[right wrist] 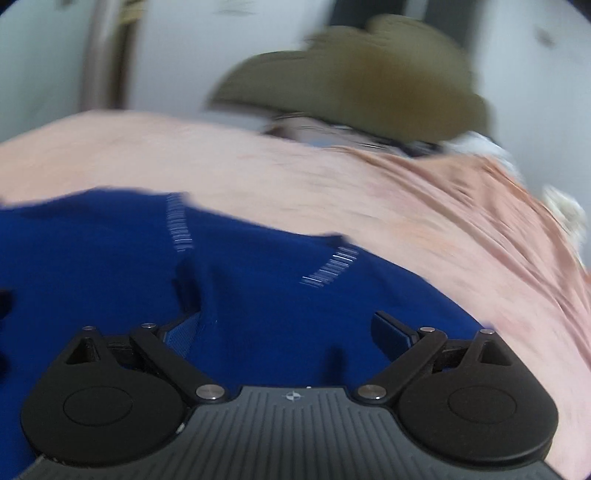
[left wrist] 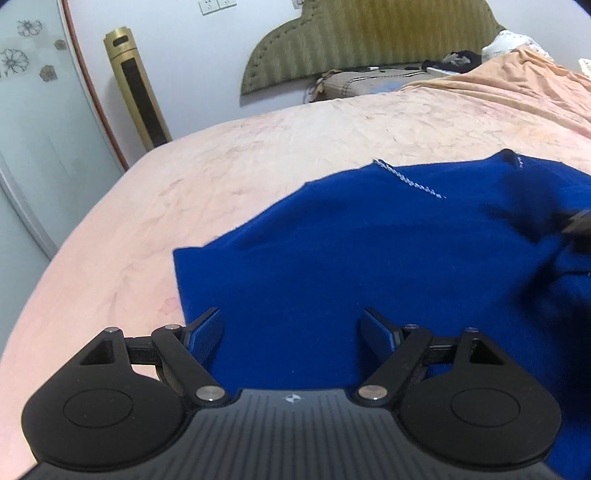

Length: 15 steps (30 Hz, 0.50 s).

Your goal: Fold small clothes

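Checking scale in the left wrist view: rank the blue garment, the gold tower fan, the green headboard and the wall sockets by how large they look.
1. blue garment, though it lies nearest the camera
2. green headboard
3. gold tower fan
4. wall sockets, cut by the frame edge

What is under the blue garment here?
The blue garment lies spread on a pink bedsheet, which shows around its edges. Whatever is beneath its middle is covered.
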{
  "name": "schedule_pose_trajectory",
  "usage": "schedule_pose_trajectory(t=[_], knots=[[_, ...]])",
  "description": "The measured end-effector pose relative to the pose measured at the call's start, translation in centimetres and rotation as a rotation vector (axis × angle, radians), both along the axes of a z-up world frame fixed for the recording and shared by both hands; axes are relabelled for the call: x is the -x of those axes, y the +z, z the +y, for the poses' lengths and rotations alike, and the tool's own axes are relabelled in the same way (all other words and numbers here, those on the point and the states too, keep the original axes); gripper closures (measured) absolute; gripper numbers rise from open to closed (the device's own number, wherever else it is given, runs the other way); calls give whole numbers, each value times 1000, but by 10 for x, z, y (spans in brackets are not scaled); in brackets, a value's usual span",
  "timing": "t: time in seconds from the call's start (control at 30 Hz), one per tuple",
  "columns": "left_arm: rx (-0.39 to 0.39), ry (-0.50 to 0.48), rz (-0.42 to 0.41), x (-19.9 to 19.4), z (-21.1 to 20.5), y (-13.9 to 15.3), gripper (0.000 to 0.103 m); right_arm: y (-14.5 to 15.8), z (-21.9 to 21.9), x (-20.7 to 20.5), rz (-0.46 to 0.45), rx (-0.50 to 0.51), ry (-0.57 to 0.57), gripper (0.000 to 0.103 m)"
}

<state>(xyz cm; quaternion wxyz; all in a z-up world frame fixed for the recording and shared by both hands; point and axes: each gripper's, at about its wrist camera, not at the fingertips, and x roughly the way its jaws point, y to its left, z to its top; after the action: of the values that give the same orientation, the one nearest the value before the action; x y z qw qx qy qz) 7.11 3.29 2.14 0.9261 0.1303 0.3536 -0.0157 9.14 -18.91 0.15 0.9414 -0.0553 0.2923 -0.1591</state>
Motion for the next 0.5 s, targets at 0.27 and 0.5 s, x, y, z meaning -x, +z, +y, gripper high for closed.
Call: schedule_pose_trajectory(t=[0.27, 0.5], knots=[[17, -13, -2, 6, -5, -7, 21, 23, -91, 78, -225, -304, -202, 5], [8, 6, -21, 13, 6, 0, 21, 3, -118, 38, -104, -624, 24, 32]])
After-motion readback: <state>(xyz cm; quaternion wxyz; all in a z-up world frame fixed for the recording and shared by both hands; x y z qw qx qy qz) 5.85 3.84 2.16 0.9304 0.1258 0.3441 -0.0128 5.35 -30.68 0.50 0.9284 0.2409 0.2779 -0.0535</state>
